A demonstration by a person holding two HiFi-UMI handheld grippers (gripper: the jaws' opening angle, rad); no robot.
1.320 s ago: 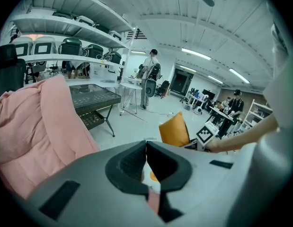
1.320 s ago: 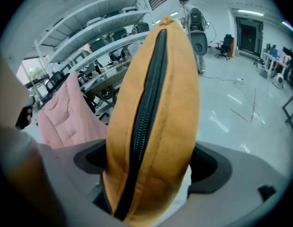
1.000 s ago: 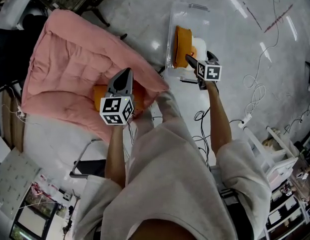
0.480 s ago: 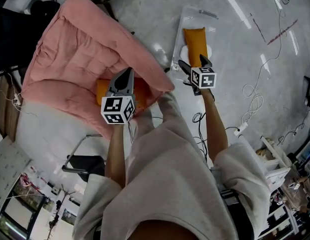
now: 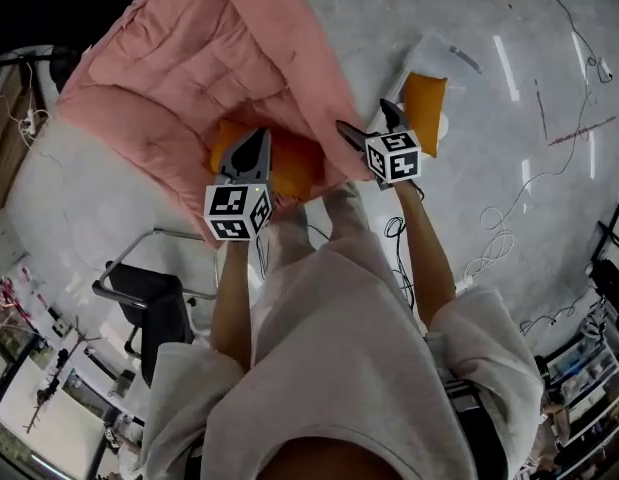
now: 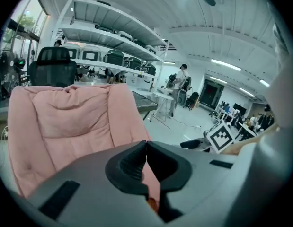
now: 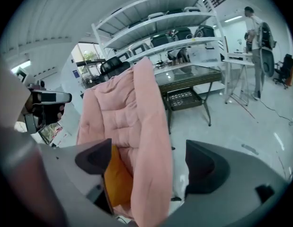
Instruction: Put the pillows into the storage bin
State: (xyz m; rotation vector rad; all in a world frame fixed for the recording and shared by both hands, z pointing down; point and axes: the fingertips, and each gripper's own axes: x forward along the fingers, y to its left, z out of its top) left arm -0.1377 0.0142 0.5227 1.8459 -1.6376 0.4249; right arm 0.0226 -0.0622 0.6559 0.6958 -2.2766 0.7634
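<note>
Quick rundown, left to right. One black office chair (image 5: 154, 308) stood on the floor at the far left. Next came one big pink padded chair (image 5: 179, 78), slumped open across the floor. I counted two orange pillows in total. The first orange pillow (image 5: 289, 168) lay on the pink chair's seat, close to its right edge, half tucked under the chair's folded side. The left gripper (image 5: 255, 140) hung right over that pillow's left end. In the left gripper view its jaws (image 6: 146, 148) were pressed together tip to tip with nothing caught between the tips, just pink padding and a sliver of orange showing past them. The right gripper (image 5: 369, 123) was just off the pink chair's right edge. In the right gripper view its jaws (image 7: 151, 162) were spread wide. The chair's edge and the first pillow (image 7: 119, 178) showed in the gap, but neither pad touched anything. Right of that sat one clear storage bin (image 5: 439, 56) on the floor, with the second orange pillow (image 5: 425, 113) standing on edge inside it. A few loose cables (image 5: 499, 238) trailed over the floor further right.
</note>
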